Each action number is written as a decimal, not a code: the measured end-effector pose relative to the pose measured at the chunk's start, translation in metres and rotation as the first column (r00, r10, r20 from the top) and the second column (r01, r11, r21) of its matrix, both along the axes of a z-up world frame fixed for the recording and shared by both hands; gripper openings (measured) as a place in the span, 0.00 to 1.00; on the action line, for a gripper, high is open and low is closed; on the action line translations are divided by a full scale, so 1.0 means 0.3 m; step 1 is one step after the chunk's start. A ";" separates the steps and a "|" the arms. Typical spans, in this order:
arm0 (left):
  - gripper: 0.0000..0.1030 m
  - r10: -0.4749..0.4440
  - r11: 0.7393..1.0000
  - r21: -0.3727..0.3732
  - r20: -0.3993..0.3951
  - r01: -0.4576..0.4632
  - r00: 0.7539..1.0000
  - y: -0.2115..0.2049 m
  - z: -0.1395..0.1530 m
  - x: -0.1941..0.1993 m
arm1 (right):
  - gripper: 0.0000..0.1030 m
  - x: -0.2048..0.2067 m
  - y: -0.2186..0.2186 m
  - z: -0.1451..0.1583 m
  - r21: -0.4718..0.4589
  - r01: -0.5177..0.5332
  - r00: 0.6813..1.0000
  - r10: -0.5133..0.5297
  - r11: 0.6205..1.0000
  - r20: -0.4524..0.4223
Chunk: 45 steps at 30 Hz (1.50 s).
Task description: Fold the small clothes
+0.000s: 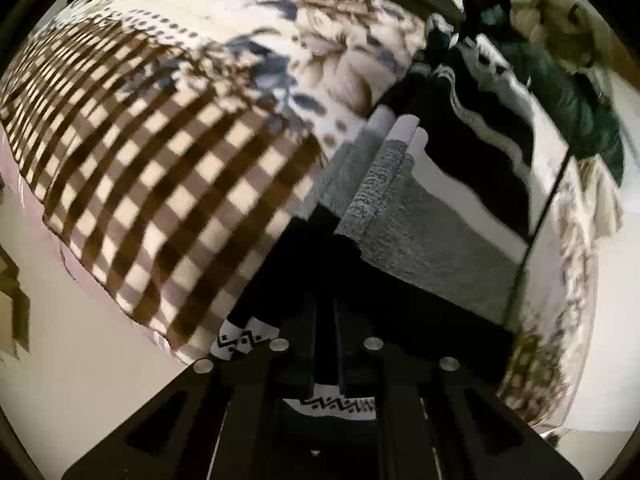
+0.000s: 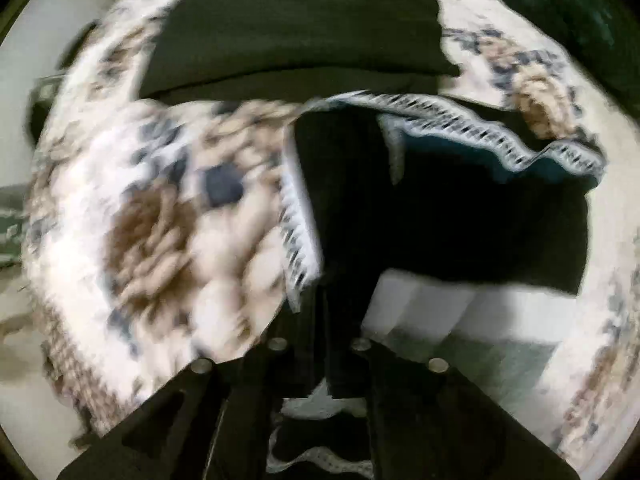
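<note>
You pinch the black garment (image 1: 472, 160) in both the left gripper (image 1: 324, 344) and the right gripper (image 2: 320, 344) | soft, limp, light | grip its patterned trim (image 2: 472, 124), beside the grey socks (image 1: 420, 232)

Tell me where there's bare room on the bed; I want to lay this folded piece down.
Free: the floral bedspread beyond the checked cloth. Crowded: the grey and white pieces beside the black trimmed garment, toward the green fabric.
</note>
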<state>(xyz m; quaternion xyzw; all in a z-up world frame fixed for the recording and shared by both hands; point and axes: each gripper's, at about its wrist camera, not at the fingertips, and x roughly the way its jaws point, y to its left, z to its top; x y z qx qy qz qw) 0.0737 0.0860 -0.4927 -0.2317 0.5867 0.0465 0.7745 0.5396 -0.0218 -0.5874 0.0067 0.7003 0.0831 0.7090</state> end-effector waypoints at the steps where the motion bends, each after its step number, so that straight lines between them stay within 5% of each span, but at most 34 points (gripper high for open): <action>1: 0.05 0.005 1.000 -0.003 0.008 -0.005 1.000 0.021 0.016 -0.005 | 0.02 0.011 0.004 0.005 -0.003 0.008 1.000 -0.008 1.000 0.005; 6: 0.05 0.010 1.000 -0.023 0.012 -0.010 1.000 0.106 0.037 0.005 | 0.02 0.057 0.036 0.048 -0.025 0.025 0.998 -0.024 0.999 0.063; 11: 0.18 0.004 0.986 -0.163 -0.113 -0.022 0.994 0.176 -0.002 0.033 | 0.06 0.086 0.106 -0.064 -0.019 -0.017 0.999 0.017 1.000 -0.039; 12: 0.22 0.004 0.986 -0.162 -0.117 -0.023 0.993 0.192 0.023 0.037 | 0.09 0.085 0.107 -0.060 0.000 -0.029 0.998 0.029 1.000 -0.054; 14: 0.23 0.004 0.985 -0.172 -0.100 -0.021 0.995 0.230 0.087 0.062 | 0.43 0.066 0.061 0.015 0.095 -0.019 1.000 0.021 0.995 -0.016; 15: 0.25 -0.002 0.984 -0.176 -0.087 -0.013 0.996 0.247 0.122 0.102 | 0.49 0.045 0.012 0.070 0.144 0.002 1.000 -0.005 0.990 0.015; 18: 0.43 -0.039 0.981 -0.190 0.004 0.039 0.999 0.257 0.210 0.303 | 0.53 -0.042 -0.178 0.214 0.188 0.064 0.991 -0.084 0.980 0.105; 20: 0.43 -0.078 0.978 -0.188 0.094 0.094 0.993 0.215 0.245 0.519 | 0.53 -0.103 -0.325 0.262 0.191 0.126 0.978 -0.154 0.973 0.140; 25: 0.44 -0.199 0.953 -0.181 0.222 0.241 0.954 0.077 0.216 1.055 | 0.54 -0.209 -0.645 0.203 0.176 0.302 0.939 -0.324 0.937 0.112; 31: 0.43 -0.363 0.923 -0.086 0.125 0.375 0.923 -0.152 0.015 1.534 | 0.54 -0.131 -0.852 0.057 0.315 0.445 0.865 -0.493 0.839 0.092; 32: 0.41 -0.391 0.915 -0.063 0.110 0.399 0.914 -0.187 -0.007 1.570 | 0.54 -0.098 -0.863 0.036 0.334 0.451 0.859 -0.504 0.828 0.088; 34: 0.15 -0.452 0.892 0.019 0.111 0.453 0.885 -0.247 -0.040 1.598 | 0.54 -0.037 -0.856 -0.016 0.370 0.464 0.853 -0.519 0.805 0.060; 35: 0.12 -0.475 0.880 0.055 0.110 0.472 0.873 -0.266 -0.044 1.597 | 0.51 -0.008 -0.850 -0.054 0.393 0.475 0.853 -0.521 0.787 0.013; 36: 0.11 -0.501 0.866 0.083 0.125 0.494 0.857 -0.278 -0.046 1.591 | 0.43 0.006 -0.847 -0.081 0.421 0.489 0.846 -0.534 0.764 -0.013; 37: 0.11 -0.512 0.859 0.103 0.139 0.502 0.848 -0.278 -0.040 1.571 | 0.17 0.009 -0.856 -0.097 0.415 0.505 0.834 -0.552 0.756 -0.010; 38: 0.10 -0.515 0.857 0.114 0.153 0.502 0.844 -0.271 -0.035 1.560 | 0.07 0.010 -0.868 -0.102 0.394 0.513 0.828 -0.560 0.763 0.007; 40: 0.10 -0.490 0.872 0.085 0.162 0.482 0.857 -0.236 -0.048 1.563 | 0.03 -0.004 -0.904 -0.099 0.394 0.540 0.800 -0.599 0.744 0.033; 42: 0.10 -0.404 0.910 -0.023 0.175 0.414 0.898 -0.191 -0.069 1.608 | 0.03 -0.013 -0.945 -0.110 0.385 0.571 0.779 -0.627 0.725 0.026; 45: 0.10 -0.300 0.930 -0.160 0.188 0.331 0.935 -0.135 -0.081 1.616 | 0.03 -0.001 -0.940 -0.145 0.311 0.565 0.799 -0.600 0.764 0.021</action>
